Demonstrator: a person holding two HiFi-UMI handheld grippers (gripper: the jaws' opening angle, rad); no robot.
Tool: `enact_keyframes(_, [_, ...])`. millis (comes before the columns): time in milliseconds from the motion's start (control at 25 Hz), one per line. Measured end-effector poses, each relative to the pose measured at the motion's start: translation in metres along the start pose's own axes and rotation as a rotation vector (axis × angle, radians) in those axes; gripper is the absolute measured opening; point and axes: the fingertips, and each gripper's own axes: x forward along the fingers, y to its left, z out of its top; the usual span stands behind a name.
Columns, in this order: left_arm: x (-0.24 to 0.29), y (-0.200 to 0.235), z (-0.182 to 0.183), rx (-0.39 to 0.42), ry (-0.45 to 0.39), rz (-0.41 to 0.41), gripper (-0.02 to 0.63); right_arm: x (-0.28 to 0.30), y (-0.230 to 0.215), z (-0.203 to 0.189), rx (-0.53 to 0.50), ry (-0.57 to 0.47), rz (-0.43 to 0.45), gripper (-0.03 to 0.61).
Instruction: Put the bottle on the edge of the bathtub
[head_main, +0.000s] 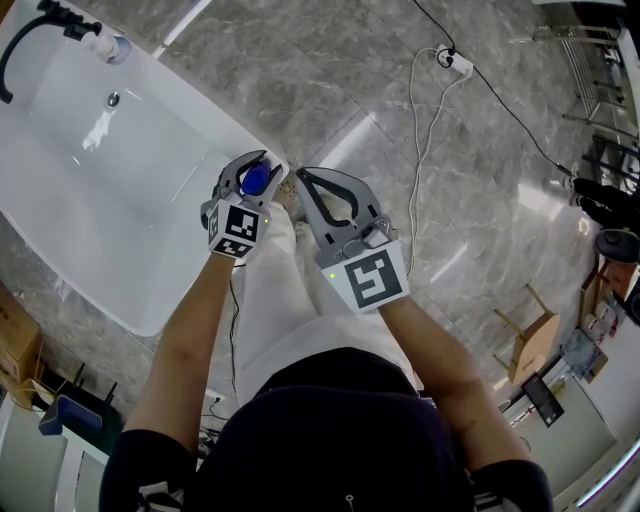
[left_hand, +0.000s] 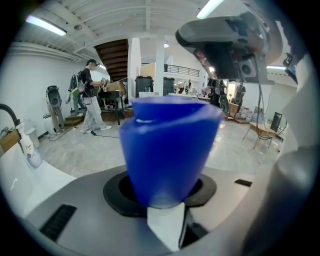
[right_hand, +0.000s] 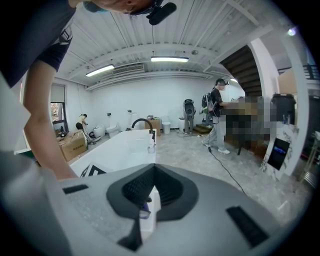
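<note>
The left tool (head_main: 258, 170) is clamped on the bottle (head_main: 256, 181), which sits between its two grey jaws. From the head view only a rounded blue patch of the bottle shows, and the jaws cover the rest. It is held in the air just beside the near corner of the white bathtub (head_main: 150, 200), above the grey stone floor (head_main: 400, 100), and is not resting on the rim. In the left gripper view the bottle (left_hand: 167, 145) fills the middle as a blue tapering shape against the dark pad. A white piece shows under it, and I cannot tell whether that belongs to the bottle. The bottle's top edge is blurred.

The right tool (head_main: 303, 178) has its jaws pressed together at the tips, leaving a loop-shaped gap with nothing gripped. In the right gripper view a sliver of white and purple shows through that gap, too small to identify.

At the far end of the bathtub, a black faucet (head_main: 20, 50) is partly cut off by the frame edge.
</note>
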Motion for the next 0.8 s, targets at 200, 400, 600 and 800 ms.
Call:
enact_keyframes(200, [0.000, -0.001, 0.003, 0.009, -0.003, -0.001, 0.153, -0.001, 0.002, 0.000, -0.004, 0.006, 0.002, 0.002])
enact_keyframes(400, [-0.001, -0.002, 0.014, 0.037, -0.039, -0.007, 0.156, -0.002, 0.000, 0.002, -0.011, 0.001, -0.003, 0.002])
enact_keyframes(600, [-0.006, -0.008, 0.022, 0.039, -0.056, -0.032, 0.189, -0.006, 0.002, 0.007, -0.014, -0.002, -0.004, 0.002])
enact_keyframes(800, [-0.018, -0.009, 0.032, 0.048, -0.076, -0.032, 0.196, -0.010, 0.006, 0.016, -0.034, -0.014, 0.000, 0.002])
